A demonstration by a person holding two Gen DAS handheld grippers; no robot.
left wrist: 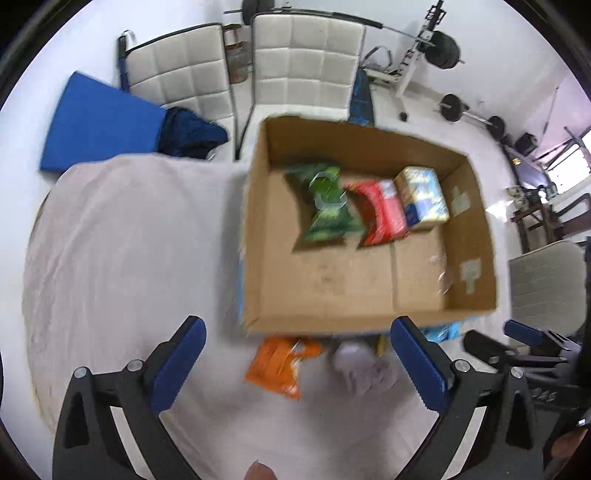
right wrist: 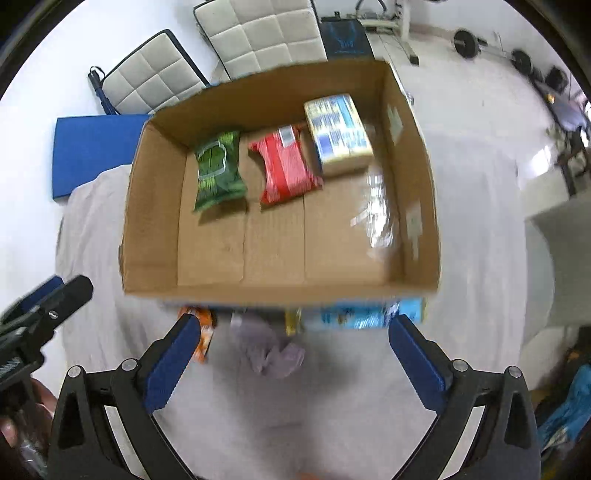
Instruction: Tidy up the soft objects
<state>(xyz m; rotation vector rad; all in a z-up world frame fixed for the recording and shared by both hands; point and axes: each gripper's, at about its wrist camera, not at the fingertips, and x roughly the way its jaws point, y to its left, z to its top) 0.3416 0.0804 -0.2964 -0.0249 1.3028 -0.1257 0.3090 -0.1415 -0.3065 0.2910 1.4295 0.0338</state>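
A cardboard box (left wrist: 258, 240) (right wrist: 155, 206) stands on the grey-clothed table. In it lie a green pack (left wrist: 327, 205) (right wrist: 218, 170), a red pack (left wrist: 382, 212) (right wrist: 284, 170) and a yellow-blue pack (left wrist: 423, 199) (right wrist: 338, 131), side by side at the far wall. In front of the box lie an orange packet (left wrist: 280, 367) (right wrist: 203, 332), a lilac soft cloth (left wrist: 364, 365) (right wrist: 269, 350) and a light-blue pack (right wrist: 369, 315). My left gripper (left wrist: 297, 363) is open and empty above the orange packet. My right gripper (right wrist: 293, 363) is open and empty above the lilac cloth.
Two white quilted chairs (left wrist: 306, 59) (right wrist: 258, 33) stand behind the table. A blue mat (left wrist: 99, 122) (right wrist: 92, 151) lies at the far left. Gym weights (left wrist: 447, 48) are on the floor at the back right. A small yellow item (right wrist: 291, 321) lies under the box's front edge.
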